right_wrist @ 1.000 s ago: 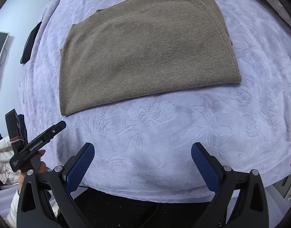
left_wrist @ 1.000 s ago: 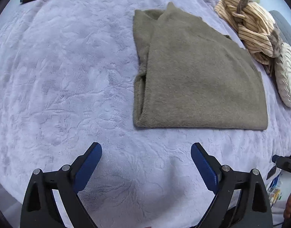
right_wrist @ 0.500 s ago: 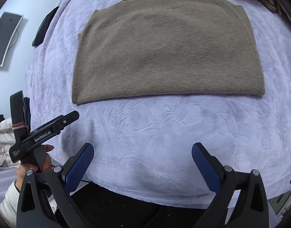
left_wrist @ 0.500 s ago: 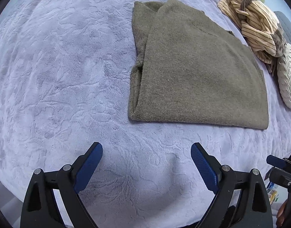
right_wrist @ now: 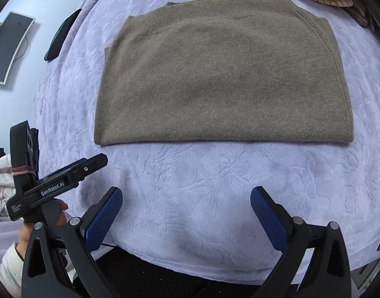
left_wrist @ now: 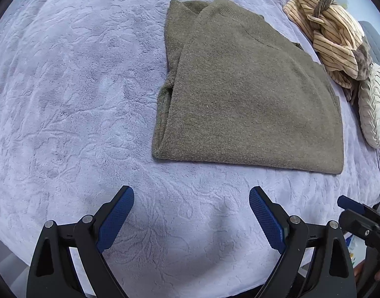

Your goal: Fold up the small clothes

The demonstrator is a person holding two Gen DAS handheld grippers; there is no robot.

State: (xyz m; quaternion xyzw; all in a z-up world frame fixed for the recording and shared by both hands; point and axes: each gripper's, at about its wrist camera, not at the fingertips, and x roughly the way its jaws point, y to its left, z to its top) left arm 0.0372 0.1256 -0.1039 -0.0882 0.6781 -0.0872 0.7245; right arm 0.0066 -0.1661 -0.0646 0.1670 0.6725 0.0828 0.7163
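Olive knit sweater (left_wrist: 252, 94) lies centre-right of frame on the lavender blanket (left_wrist: 78, 87), folded into a rectangle. Left gripper (left_wrist: 191, 211) and right gripper (right_wrist: 186, 211) spread wide, empty. Striped garment (left_wrist: 326, 24), upper right, remains unfolded.

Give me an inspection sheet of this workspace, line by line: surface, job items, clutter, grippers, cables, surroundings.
Surface: lavender blanket, embossed, covering the bed.
Job's things: olive sweater, folded into a flat rectangle, lying untouched.
Clutter: striped garment bunched beside a round cream cushion; dark flat object near the blanket's edge.
Grippers: left gripper open and empty, short of the sweater; right gripper open and empty.
Cables: nothing seen for certain.
Surroundings: dark panel on the pale wall.
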